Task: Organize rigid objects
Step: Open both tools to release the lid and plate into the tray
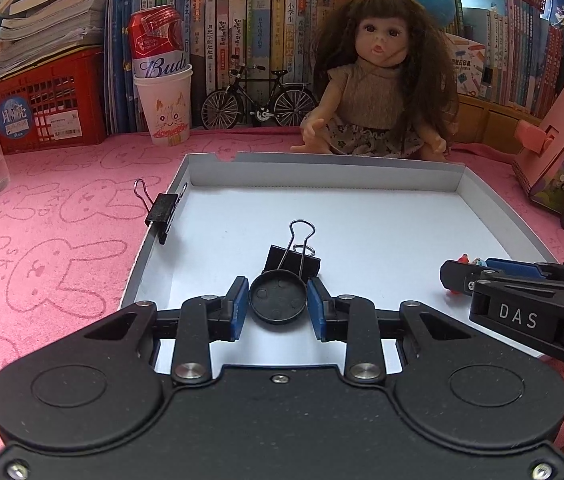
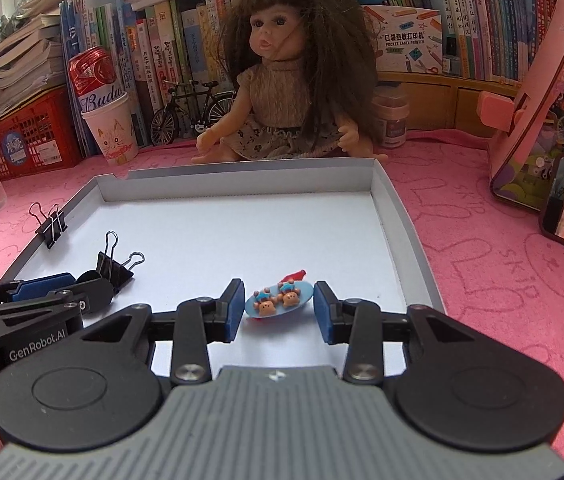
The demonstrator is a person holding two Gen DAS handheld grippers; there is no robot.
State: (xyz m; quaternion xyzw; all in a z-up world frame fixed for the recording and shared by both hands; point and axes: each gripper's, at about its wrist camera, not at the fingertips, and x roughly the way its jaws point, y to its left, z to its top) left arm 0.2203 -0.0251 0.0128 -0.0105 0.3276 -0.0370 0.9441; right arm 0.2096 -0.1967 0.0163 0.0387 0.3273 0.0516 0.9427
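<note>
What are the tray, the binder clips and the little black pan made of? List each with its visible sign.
Tray: looks like thin cardboard, matte white, with folded walls.
Binder clips: black-coated body, shiny wire handles, likely steel.
Black pan: matte black; metal or plastic, unclear.

Left hand-held gripper (image 1: 278,300): level, low, pointing forward, blue-padded fingers (image 1: 239,305) parted with a visible gap between them. Right hand-held gripper (image 2: 278,306): beside it, likewise level and low, fingers (image 2: 325,312) spread somewhat wider. The two stand close together, not touching.
</note>
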